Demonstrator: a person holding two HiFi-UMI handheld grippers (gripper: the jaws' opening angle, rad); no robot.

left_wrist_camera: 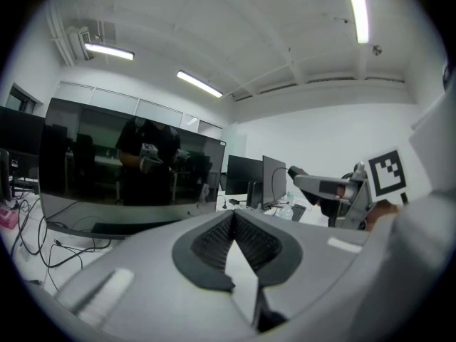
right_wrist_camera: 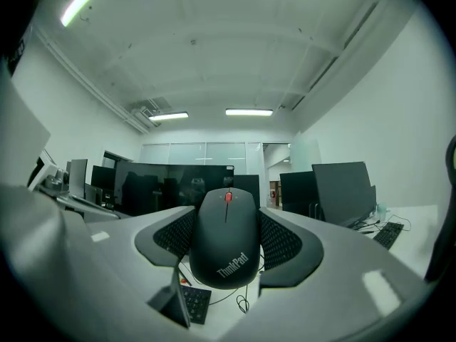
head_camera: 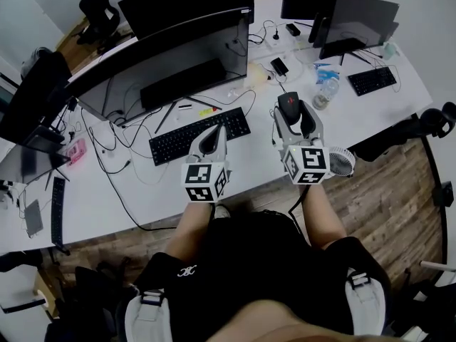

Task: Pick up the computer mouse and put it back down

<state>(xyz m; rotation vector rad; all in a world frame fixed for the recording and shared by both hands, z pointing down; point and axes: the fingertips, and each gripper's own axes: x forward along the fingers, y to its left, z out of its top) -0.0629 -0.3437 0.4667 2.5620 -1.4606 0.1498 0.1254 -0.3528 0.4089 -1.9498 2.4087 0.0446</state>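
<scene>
A black computer mouse point(head_camera: 288, 104) with a red scroll wheel is held in the air above the white desk point(head_camera: 142, 205). My right gripper point(head_camera: 290, 111) is shut on its sides. In the right gripper view the mouse point(right_wrist_camera: 226, 242) fills the gap between the ribbed pads point(right_wrist_camera: 285, 239), its red wheel pointing away from the camera. My left gripper point(head_camera: 211, 140) hovers over the near end of the black keyboard point(head_camera: 192, 135). Its jaws are shut with nothing between them, and its pads point(left_wrist_camera: 214, 242) meet at the tip. Both grippers tilt upward toward the ceiling.
A wide curved monitor point(head_camera: 164, 63) stands behind the keyboard, with loose cables around it. A small white fan point(head_camera: 342, 164) sits at the desk's front edge beside my right gripper. A water bottle point(head_camera: 326, 91), a phone point(head_camera: 279, 65) and a second keyboard point(head_camera: 372, 80) lie farther right.
</scene>
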